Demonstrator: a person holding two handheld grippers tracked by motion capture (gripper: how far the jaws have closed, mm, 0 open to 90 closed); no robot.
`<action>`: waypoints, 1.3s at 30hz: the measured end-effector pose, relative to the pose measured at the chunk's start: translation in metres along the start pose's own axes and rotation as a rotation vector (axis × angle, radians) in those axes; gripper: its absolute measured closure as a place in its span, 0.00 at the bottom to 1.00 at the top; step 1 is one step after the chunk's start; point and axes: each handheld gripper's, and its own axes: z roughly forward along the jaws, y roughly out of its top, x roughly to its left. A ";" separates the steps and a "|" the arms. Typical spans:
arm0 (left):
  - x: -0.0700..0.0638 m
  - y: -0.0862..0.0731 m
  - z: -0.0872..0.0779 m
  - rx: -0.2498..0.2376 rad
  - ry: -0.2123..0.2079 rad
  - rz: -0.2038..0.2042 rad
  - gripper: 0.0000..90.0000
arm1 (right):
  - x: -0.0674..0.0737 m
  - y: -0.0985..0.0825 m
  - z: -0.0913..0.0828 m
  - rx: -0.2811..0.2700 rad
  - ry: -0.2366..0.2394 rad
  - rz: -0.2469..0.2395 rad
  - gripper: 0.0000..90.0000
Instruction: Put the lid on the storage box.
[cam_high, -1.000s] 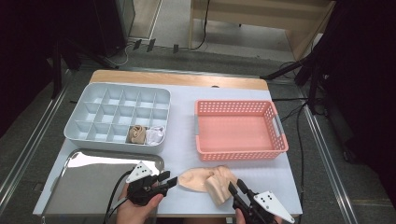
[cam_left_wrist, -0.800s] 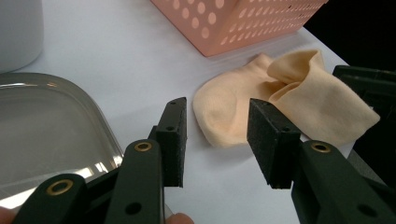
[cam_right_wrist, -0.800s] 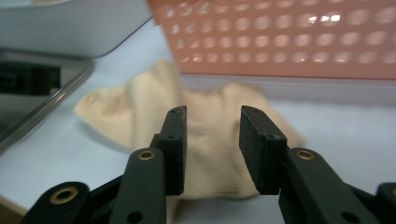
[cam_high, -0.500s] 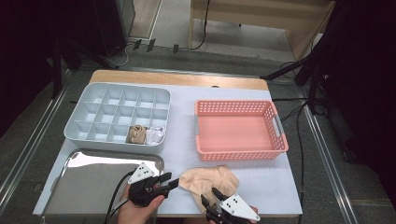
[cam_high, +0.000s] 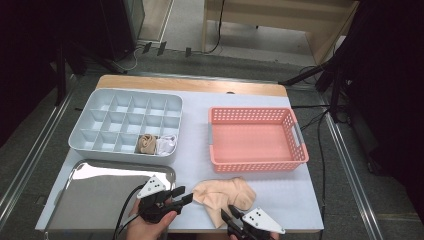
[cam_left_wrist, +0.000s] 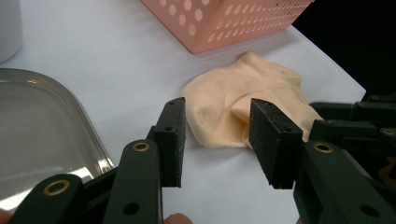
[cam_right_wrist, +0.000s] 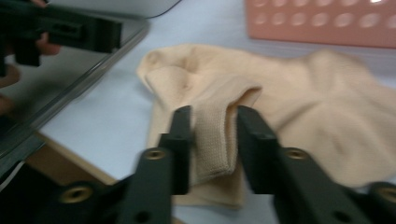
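- The right tool (cam_high: 229, 216), at the near edge of the bench, has just been closing its jaws; in the right gripper view (cam_right_wrist: 212, 122) they sit on either side of the ribbed cuff of the soft peach-coloured fabric sock (cam_right_wrist: 280, 102), and whether the pads press the cuff I cannot tell.
- The left tool (cam_high: 184, 196) stands released, its jaws apart with nothing between them, just left of the sock (cam_high: 225, 197); in the left gripper view (cam_left_wrist: 217, 135) the sock (cam_left_wrist: 243, 98) lies beyond the pads on the bench.
- The sock lies crumpled on the white bench (cam_high: 195, 165) top, near its near edge, between the two tools.
- Left of the left tool, close beside it, lies the shiny rectangular metal tray (cam_high: 80, 200).
- Just beyond the sock stands the pink perforated plastic basket (cam_high: 255, 140), its near wall close to the sock.
- Far left sits the pale grey plastic compartment box (cam_high: 125, 125); its near row holds a rolled tan bundle (cam_high: 146, 144) and a white bundle (cam_high: 166, 145) in neighbouring compartments.
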 end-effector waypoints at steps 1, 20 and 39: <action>0.000 0.000 -0.001 -0.001 -0.004 -0.002 0.64 | 0.001 0.003 0.000 -0.010 0.010 0.009 0.94; 0.000 0.001 -0.004 -0.008 -0.030 -0.004 0.63 | -0.049 0.016 -0.029 -0.171 -0.214 0.154 0.92; -0.014 -0.005 0.005 0.025 -0.058 0.028 0.62 | -0.044 0.023 -0.007 -0.147 -0.274 0.082 0.79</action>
